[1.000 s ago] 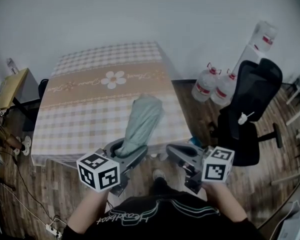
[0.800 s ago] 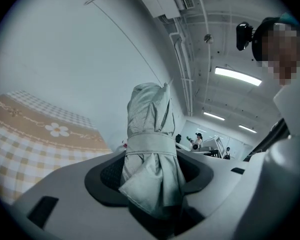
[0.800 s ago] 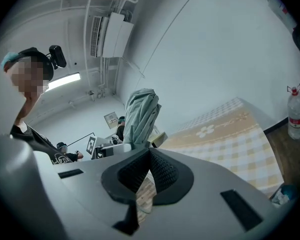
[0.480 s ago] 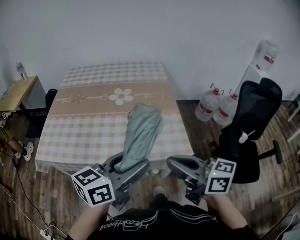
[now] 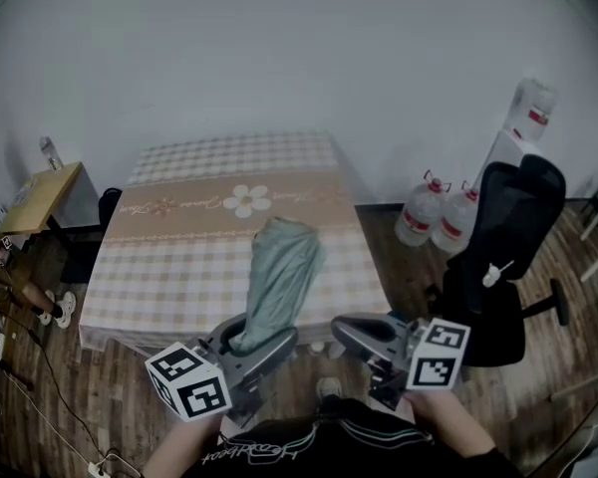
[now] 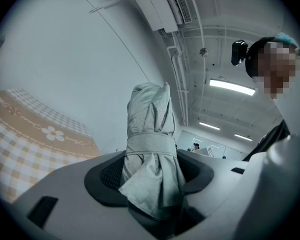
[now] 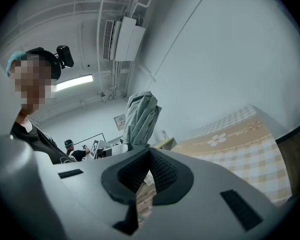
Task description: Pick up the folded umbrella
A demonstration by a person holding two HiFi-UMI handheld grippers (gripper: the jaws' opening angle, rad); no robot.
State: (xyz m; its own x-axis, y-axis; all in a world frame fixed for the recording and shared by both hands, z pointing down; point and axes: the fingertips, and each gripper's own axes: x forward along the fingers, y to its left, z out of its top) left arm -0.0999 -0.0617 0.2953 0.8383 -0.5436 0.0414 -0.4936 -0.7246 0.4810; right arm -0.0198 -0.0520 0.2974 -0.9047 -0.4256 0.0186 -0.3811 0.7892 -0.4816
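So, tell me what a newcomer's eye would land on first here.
The grey-green folded umbrella, clamped in the left hand-held gripper at bottom centre, juts out over the checked tablecloth with its white daisy. A black office chair stands at the right, beside water bottles.

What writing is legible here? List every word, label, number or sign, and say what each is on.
Nothing can be read for certain.
Tablecloth: cursive script either side of the daisy, too blurred to read.
Shirt: script print, too blurred to read.
Bottles: red labels, too small to read.
Wall sign: too small to read.
Cubes: black-and-white marker squares only, no letters.
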